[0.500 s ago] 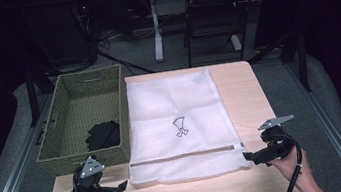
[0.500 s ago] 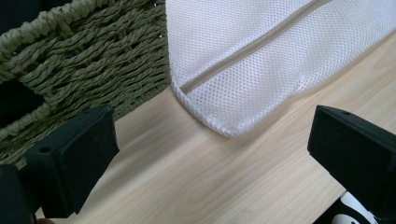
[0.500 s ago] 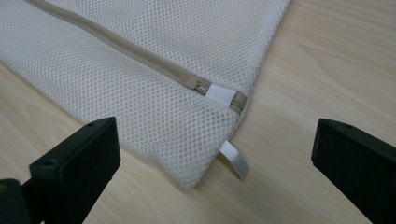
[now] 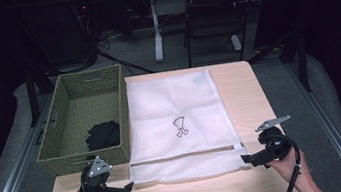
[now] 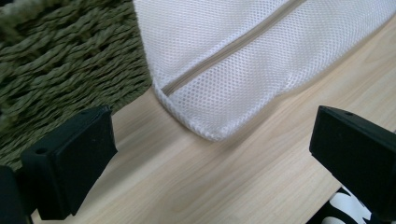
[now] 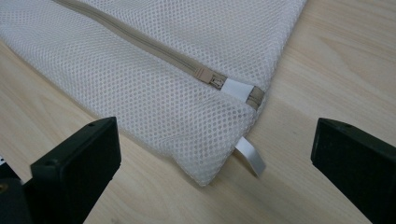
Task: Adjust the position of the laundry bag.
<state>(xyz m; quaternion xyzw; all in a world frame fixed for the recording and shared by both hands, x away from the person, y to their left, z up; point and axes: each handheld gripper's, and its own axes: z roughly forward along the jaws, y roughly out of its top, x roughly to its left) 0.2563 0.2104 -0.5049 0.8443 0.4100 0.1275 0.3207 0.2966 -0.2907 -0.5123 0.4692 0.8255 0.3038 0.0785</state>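
Note:
A white mesh laundry bag (image 4: 177,125) lies flat on the wooden table (image 4: 243,91), its zipper (image 4: 182,155) running along the near end. My left gripper (image 4: 121,191) hovers open at the bag's near left corner (image 5: 205,126), which lies just ahead between the jaws, untouched. On the other side my right gripper (image 4: 248,160) is open too, with the near right corner (image 6: 205,168) between its jaws and no contact. The zipper slider (image 6: 205,74) sits at that right end, beside a white tab (image 6: 237,88) and a ribbon loop (image 6: 251,157).
A green woven basket (image 4: 58,137) stands left of the bag and touches its edge, with a black garment (image 4: 103,134) inside. Its wall (image 5: 65,65) is close beside my left jaw. A chair and desk legs stand on the floor beyond the table.

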